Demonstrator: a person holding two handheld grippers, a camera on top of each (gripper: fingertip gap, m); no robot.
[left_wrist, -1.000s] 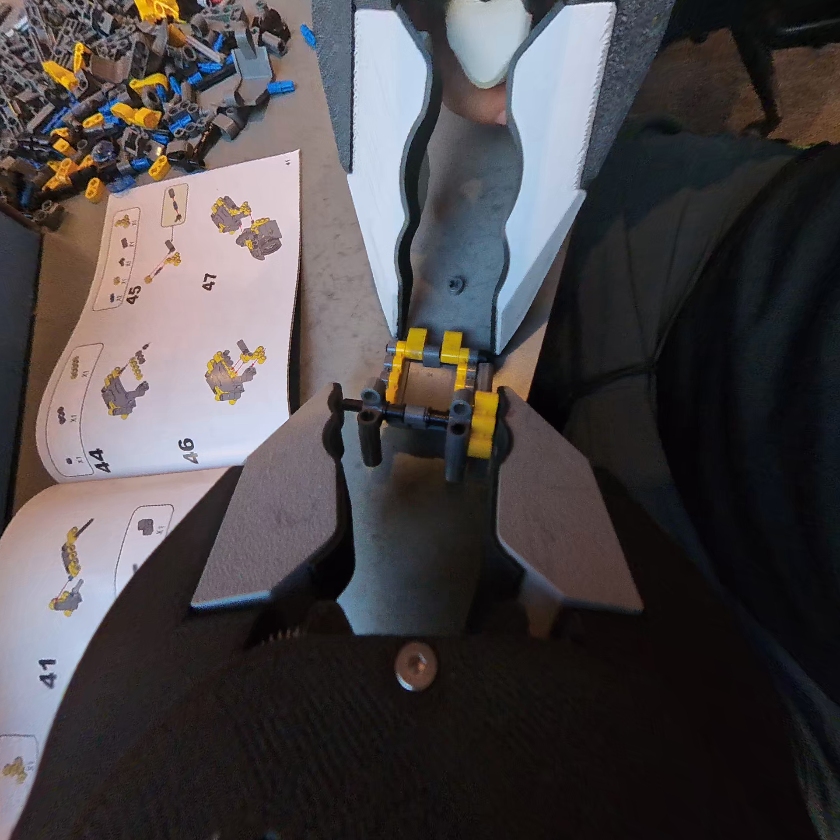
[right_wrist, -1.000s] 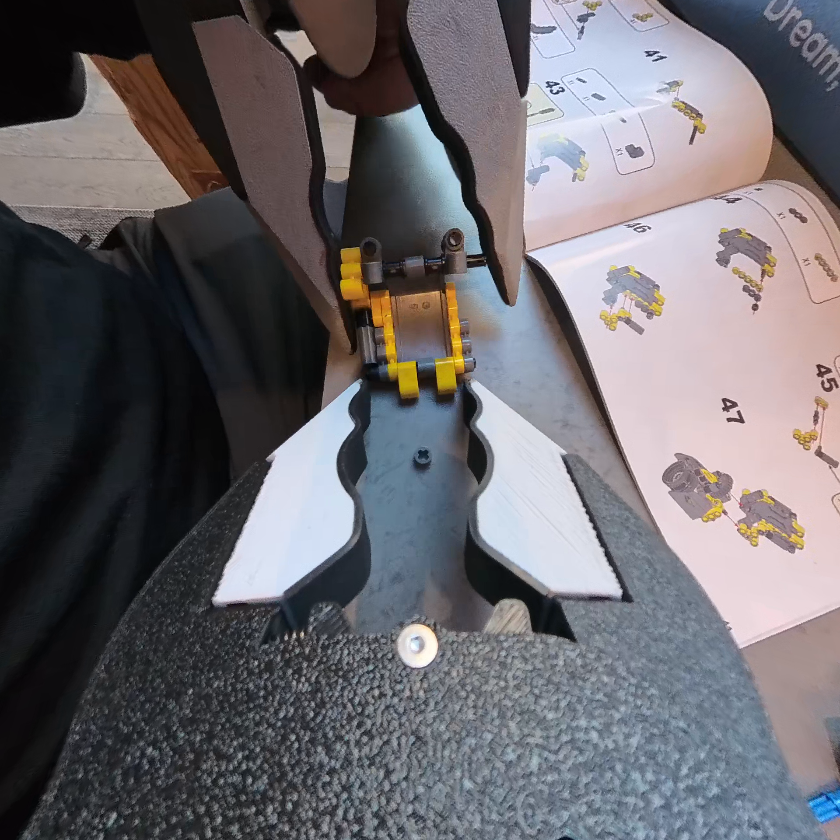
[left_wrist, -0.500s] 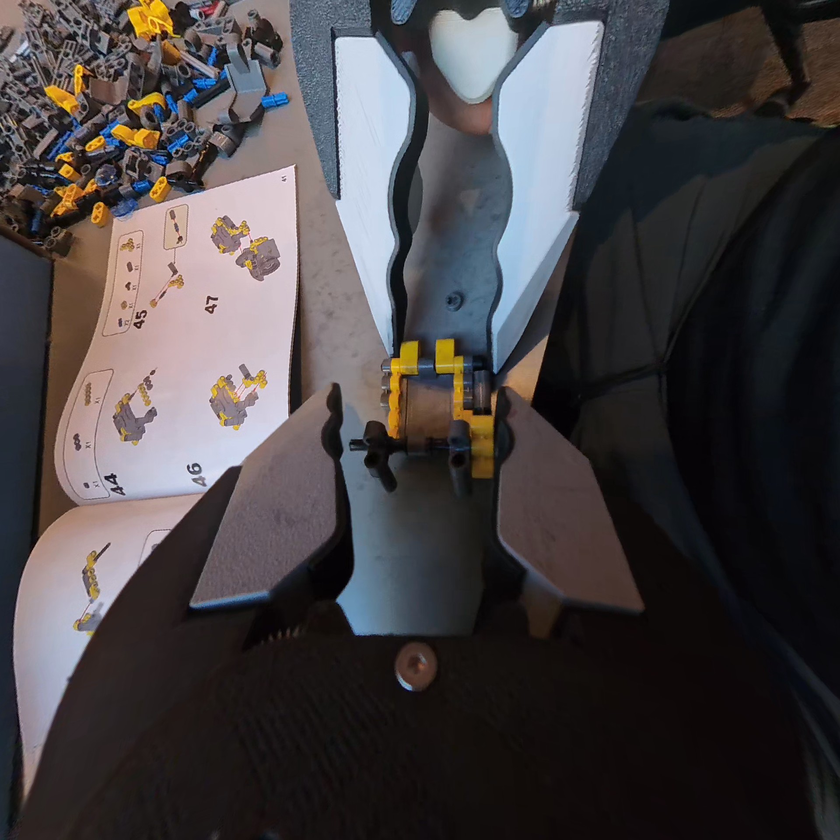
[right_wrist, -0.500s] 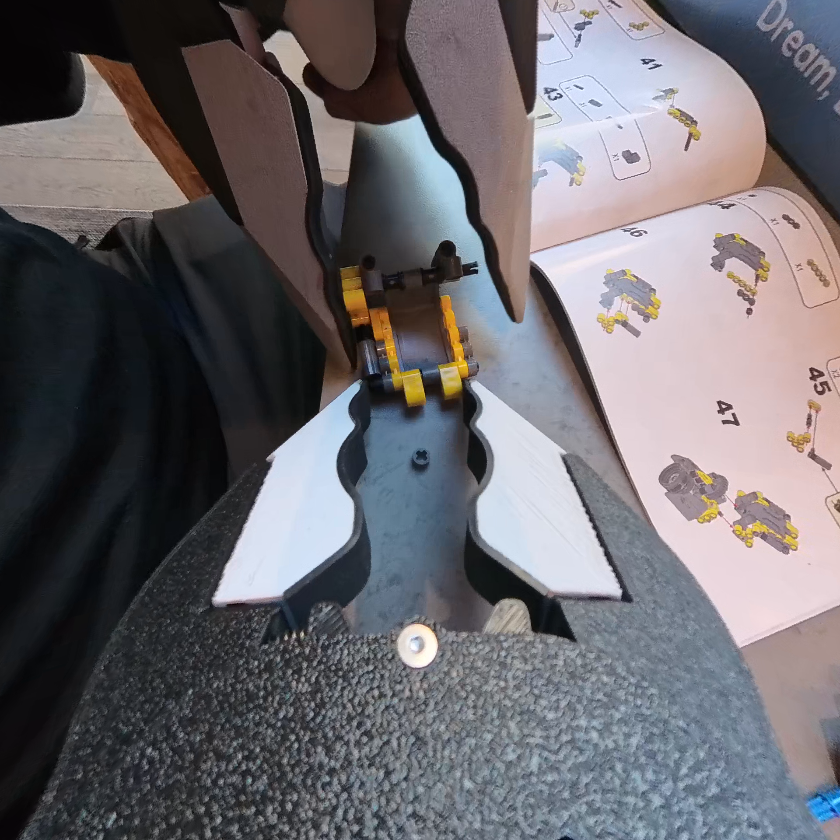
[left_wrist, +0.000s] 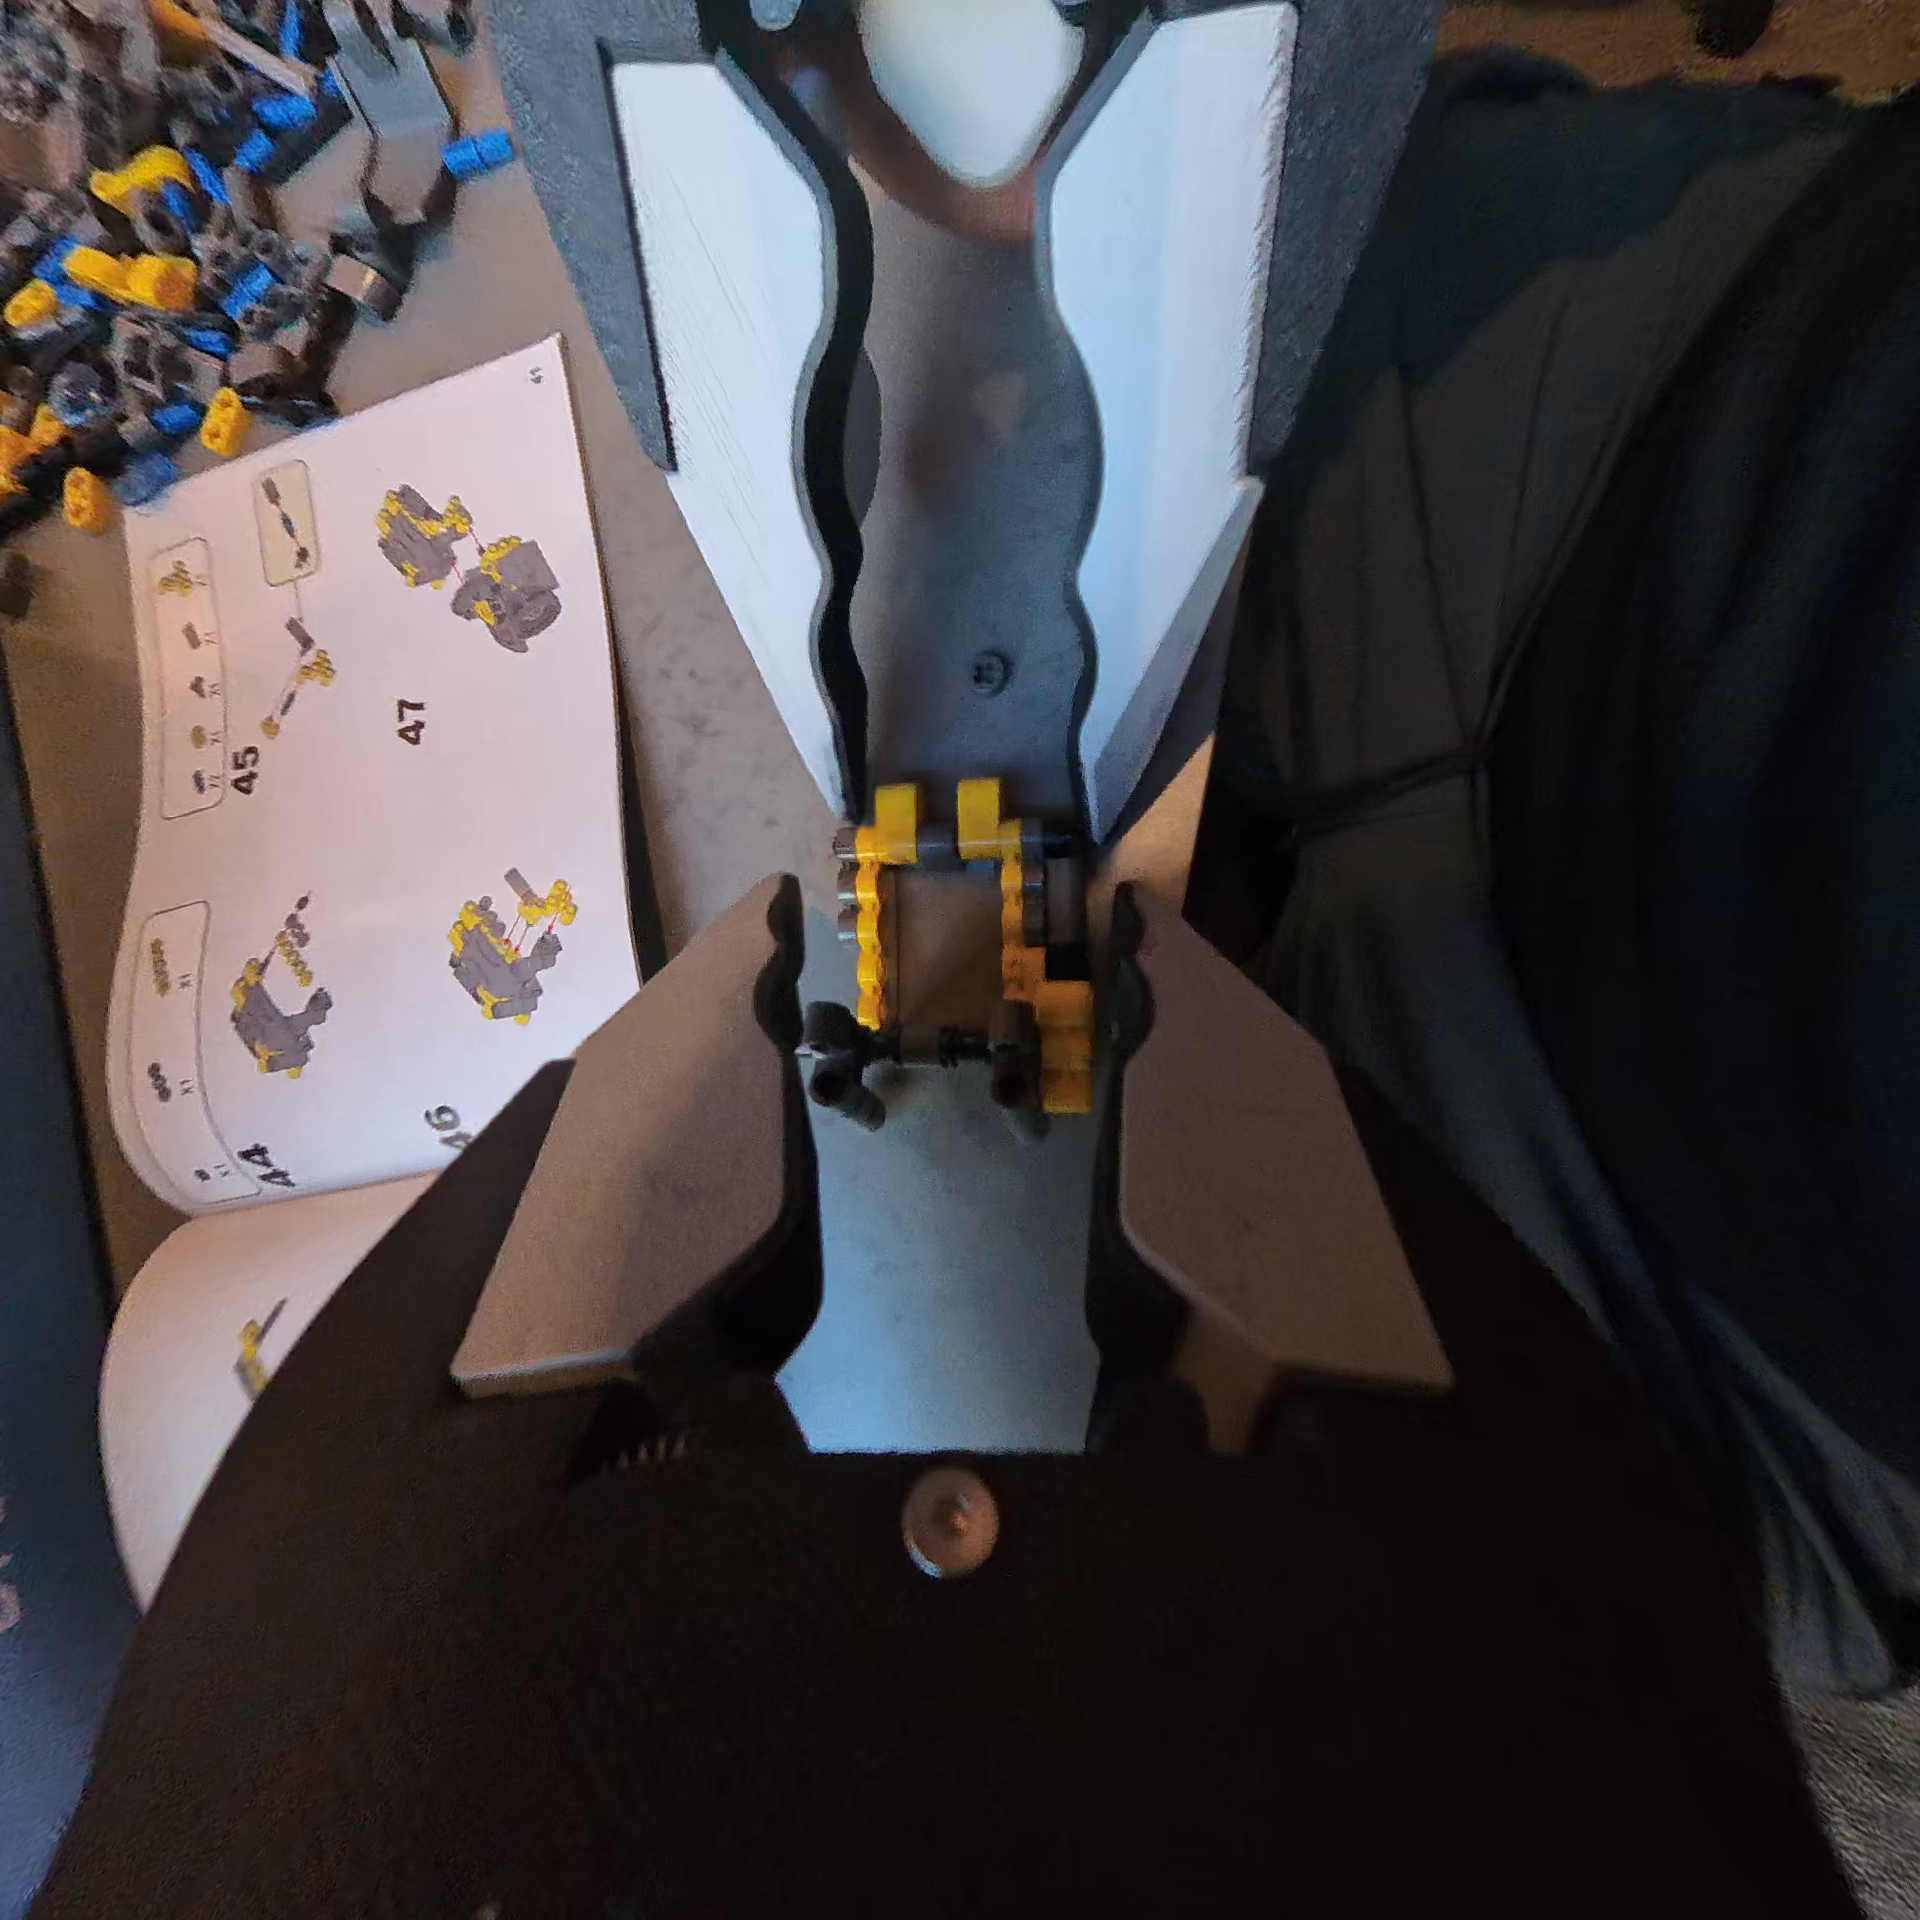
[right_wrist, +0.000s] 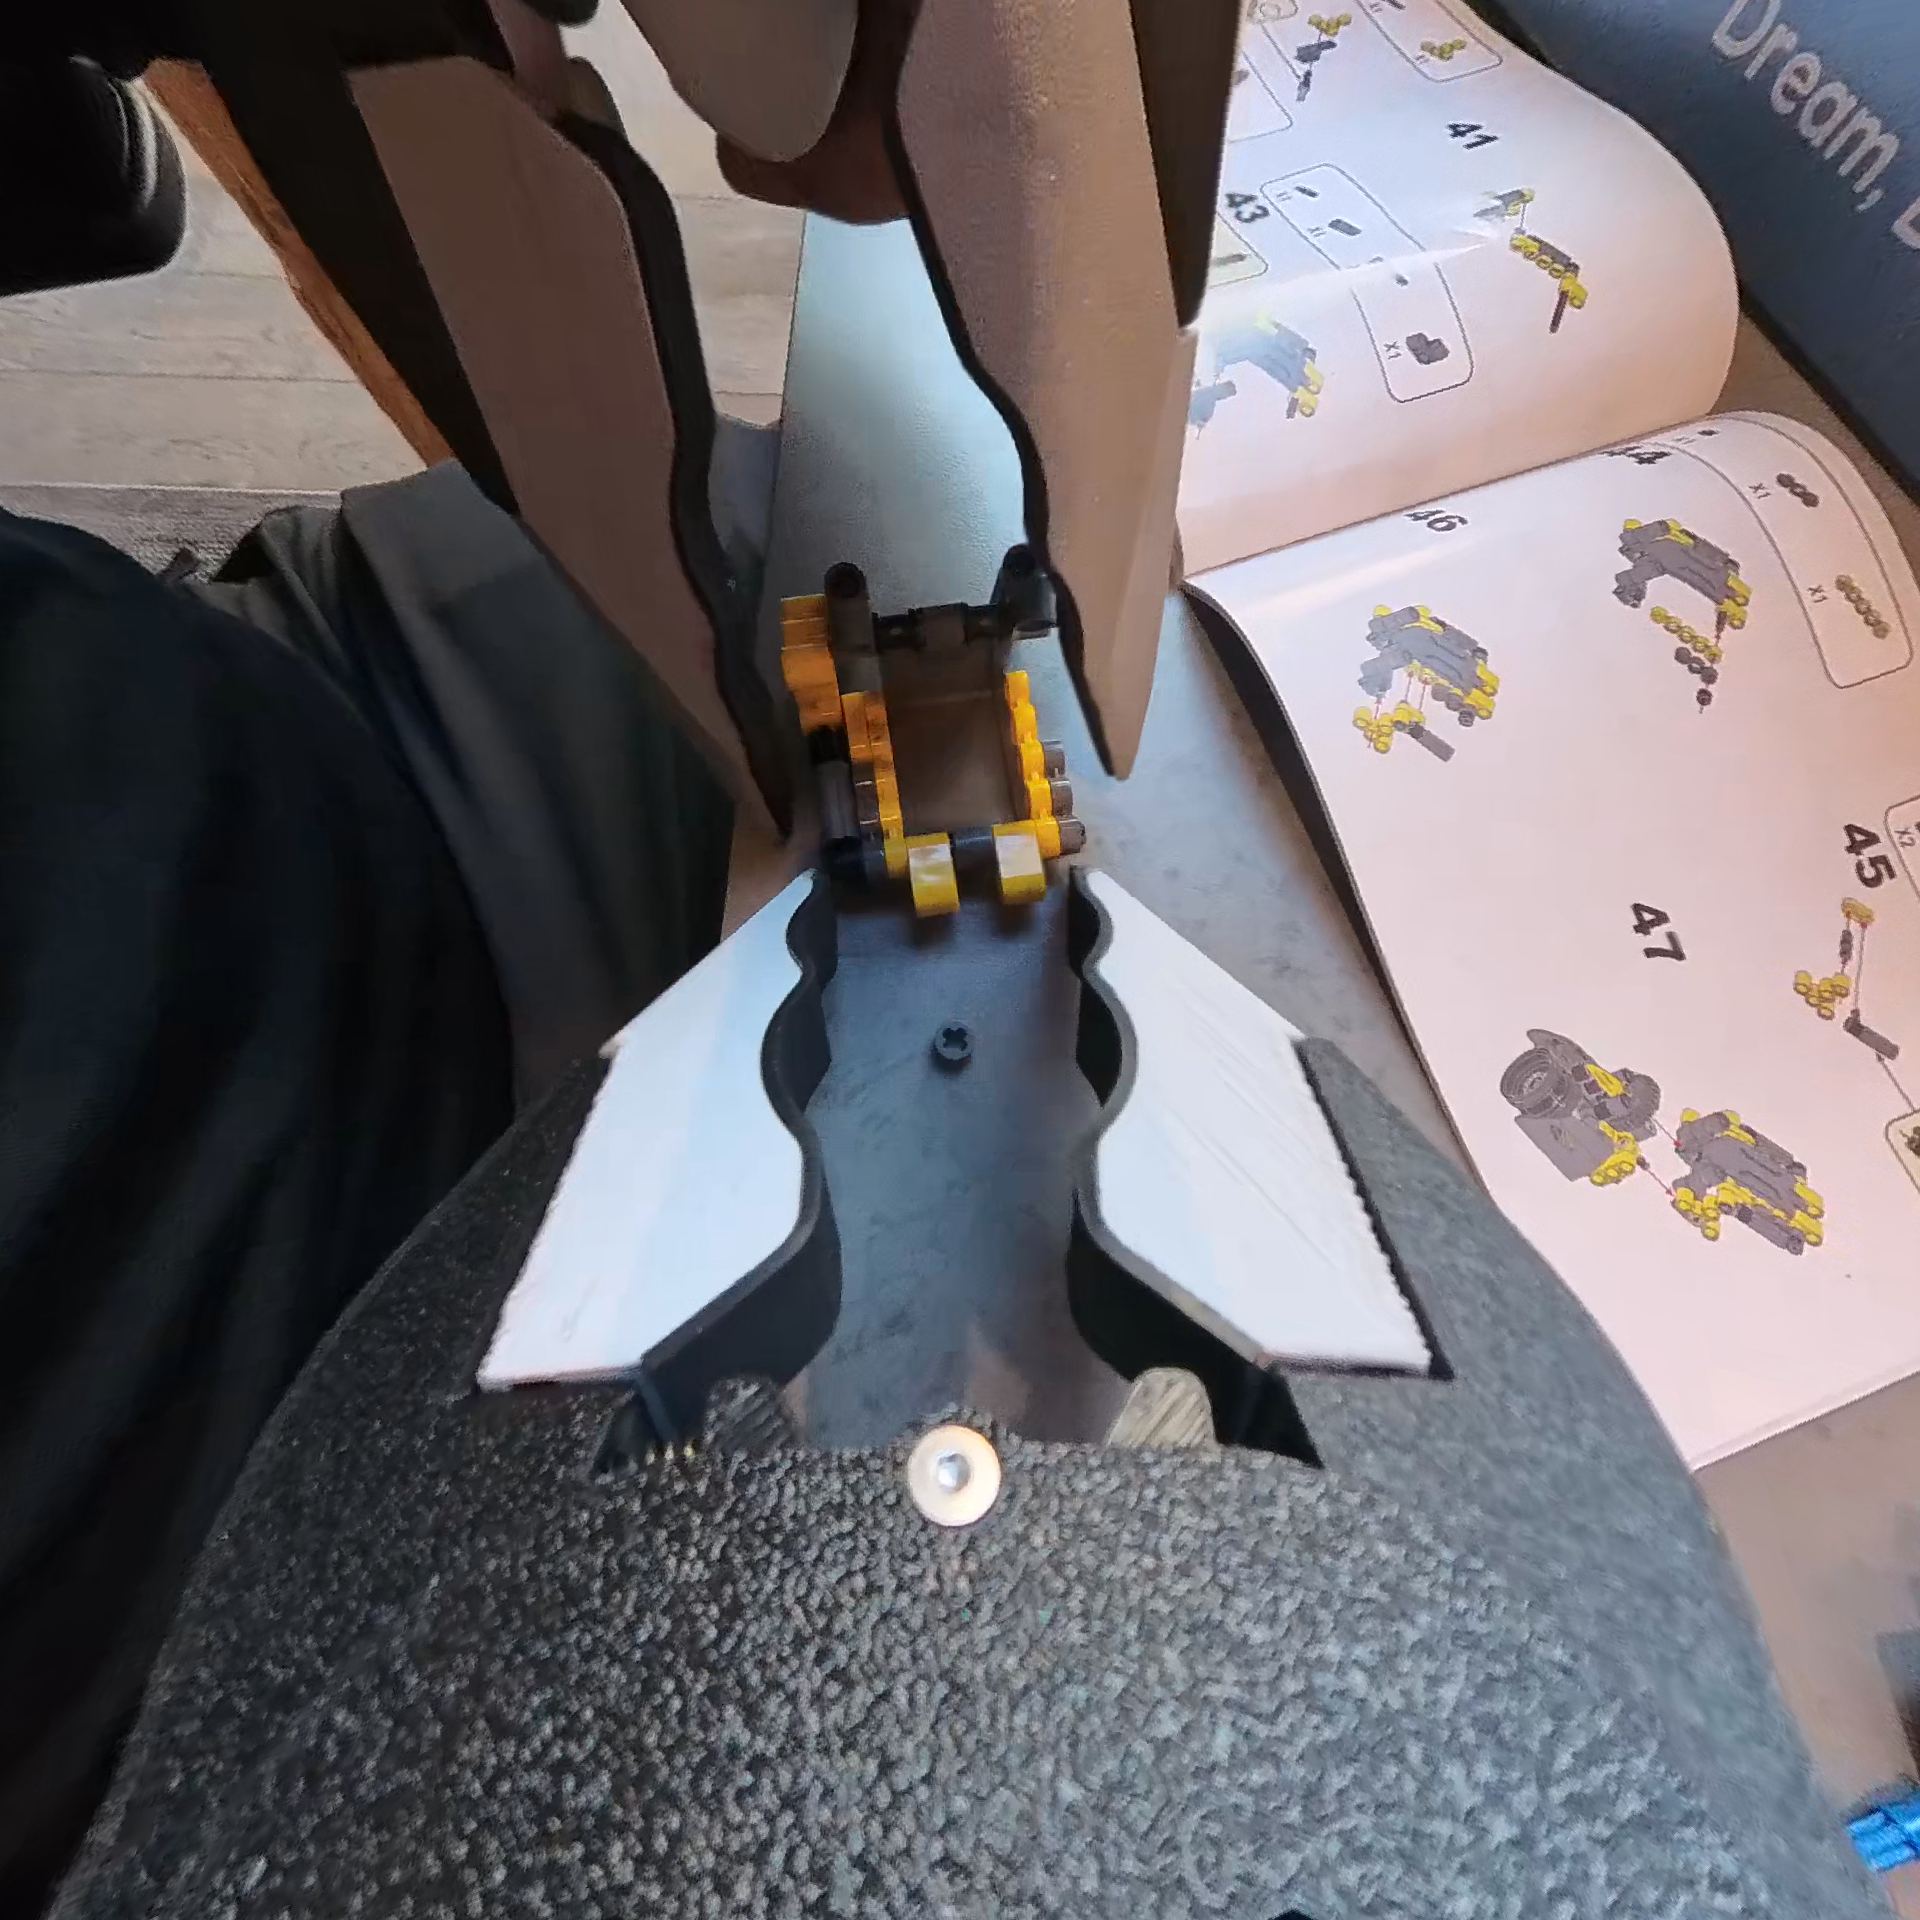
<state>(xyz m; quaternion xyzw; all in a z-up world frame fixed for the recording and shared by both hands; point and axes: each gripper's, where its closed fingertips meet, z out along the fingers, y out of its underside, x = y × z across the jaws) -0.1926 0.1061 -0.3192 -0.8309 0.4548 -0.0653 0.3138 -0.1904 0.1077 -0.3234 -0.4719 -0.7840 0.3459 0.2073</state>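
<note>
The left gripper (left_wrist: 951, 997) has its brown jaws around the near end of a small yellow-and-grey brick frame (left_wrist: 961, 935), the right finger against the yellow side beam, the left finger just beside a black connector (left_wrist: 836, 1060) on the cross axle; whether they truly clamp cannot be told. The right gripper (right_wrist: 951, 883) faces it, white jaws flanking the frame's opposite end, contact unclear. The frame's long axis runs from one gripper to the other, over the desk (left_wrist: 717, 727) edge. An open instruction booklet (left_wrist: 364, 779) lies beside them; a loose parts pile (left_wrist: 156, 260) sits beyond.
</note>
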